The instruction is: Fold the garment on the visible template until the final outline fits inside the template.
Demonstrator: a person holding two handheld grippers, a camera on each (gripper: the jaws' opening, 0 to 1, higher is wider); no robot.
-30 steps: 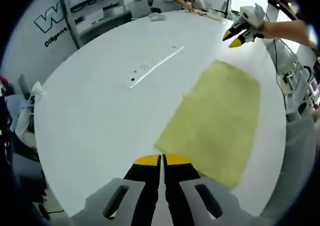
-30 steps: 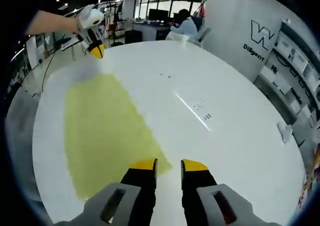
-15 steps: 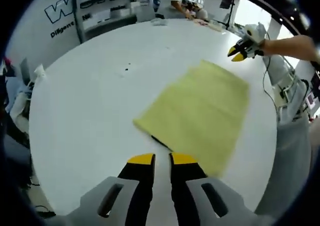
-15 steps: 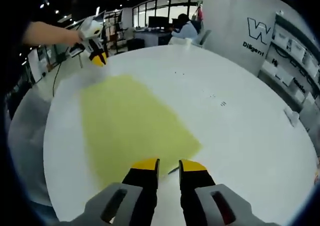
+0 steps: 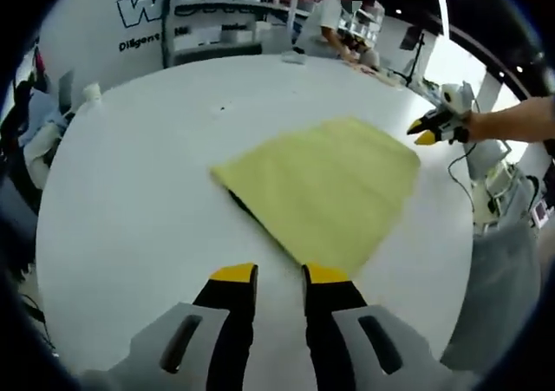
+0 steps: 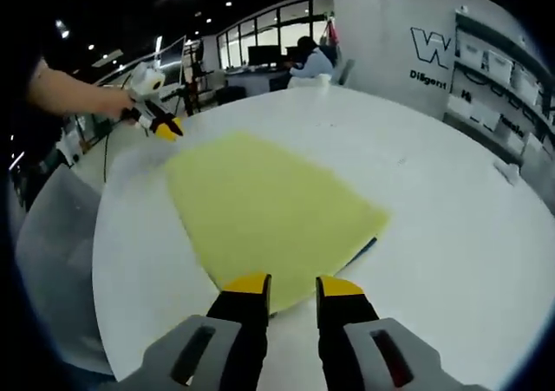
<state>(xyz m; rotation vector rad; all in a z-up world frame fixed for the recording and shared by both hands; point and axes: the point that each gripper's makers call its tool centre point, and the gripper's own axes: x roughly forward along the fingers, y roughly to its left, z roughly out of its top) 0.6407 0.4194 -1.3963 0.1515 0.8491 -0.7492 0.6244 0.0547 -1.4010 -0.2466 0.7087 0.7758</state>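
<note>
Yellow garment lies flat on table, just ahead of both grippers. Left gripper and right gripper both released, empty. Pinch the near edge cleanly, fold evenly.

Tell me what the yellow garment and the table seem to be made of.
Yellow garment: probably soft matte woven cloth; it lies limp and flat, with no shine. Table: a smooth white top, likely laminate or painted board; it looks even and faintly glossy, exact material unclear.
</note>
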